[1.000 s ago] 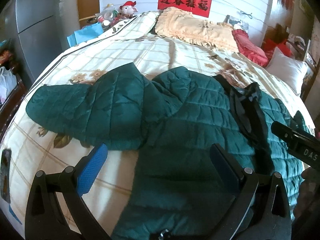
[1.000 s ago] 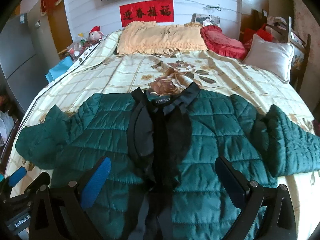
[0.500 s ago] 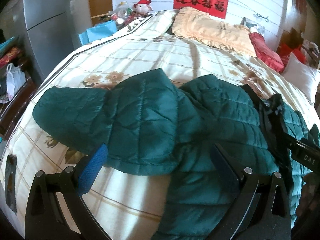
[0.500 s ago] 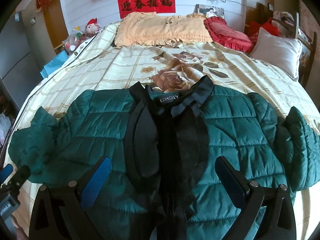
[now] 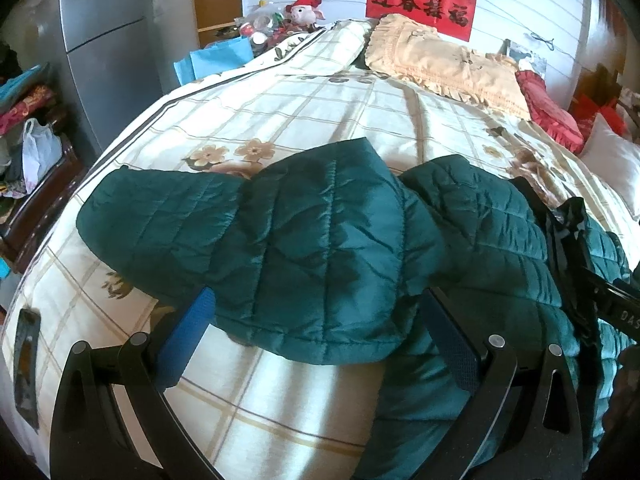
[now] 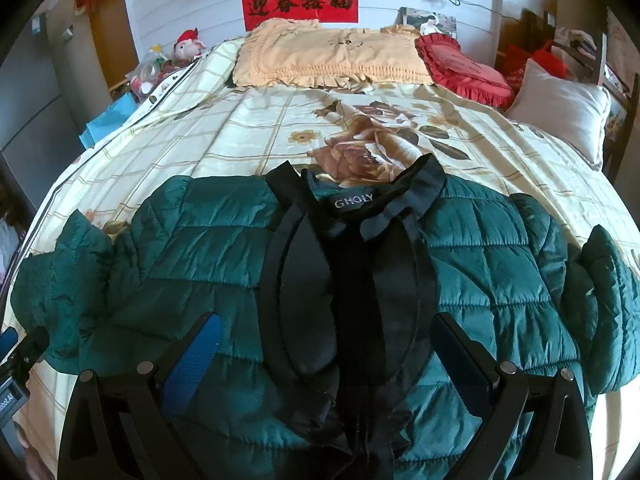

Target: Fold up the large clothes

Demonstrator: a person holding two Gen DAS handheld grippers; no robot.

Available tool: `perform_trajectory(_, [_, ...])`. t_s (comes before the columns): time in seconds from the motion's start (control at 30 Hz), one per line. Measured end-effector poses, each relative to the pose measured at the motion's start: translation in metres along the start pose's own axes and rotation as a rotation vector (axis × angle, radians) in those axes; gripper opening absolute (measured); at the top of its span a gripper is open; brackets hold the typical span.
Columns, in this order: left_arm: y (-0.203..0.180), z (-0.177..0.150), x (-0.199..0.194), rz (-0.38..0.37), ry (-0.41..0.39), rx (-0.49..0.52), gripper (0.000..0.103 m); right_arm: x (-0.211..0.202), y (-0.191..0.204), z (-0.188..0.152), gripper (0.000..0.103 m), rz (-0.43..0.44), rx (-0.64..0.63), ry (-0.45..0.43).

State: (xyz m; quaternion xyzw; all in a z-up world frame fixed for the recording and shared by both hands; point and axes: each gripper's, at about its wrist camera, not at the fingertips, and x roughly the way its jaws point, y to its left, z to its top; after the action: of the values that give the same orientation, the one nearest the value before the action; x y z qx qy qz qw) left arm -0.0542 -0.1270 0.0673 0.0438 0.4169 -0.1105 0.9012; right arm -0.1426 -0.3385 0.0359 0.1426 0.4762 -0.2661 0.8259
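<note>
Jacket, green quilted, lies face-up and spread on the bed, black collar at the far end. Left gripper stands wide open, empty, its jaws straddling the left sleeve directly ahead. Right gripper likewise gapes empty over the black front placket. Judged soft, puffy, light and slick-shelled; best pinched at stitched sleeve hem or cuff.
</note>
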Motion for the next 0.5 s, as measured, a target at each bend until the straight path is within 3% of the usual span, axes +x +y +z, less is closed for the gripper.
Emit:
perform_trajectory(0.23, [0.033,0.004,0.012,0.036,0.014,-0.052,0.102,0.002,0.004,0.003,0.103,0.001,-0.008,0.000])
perform_trajectory(0.5, [0.131,0.013,0.031,0.130,0.036,-0.274,0.102,0.000,0.004,0.000,0.103,0.013,-0.012,0.003])
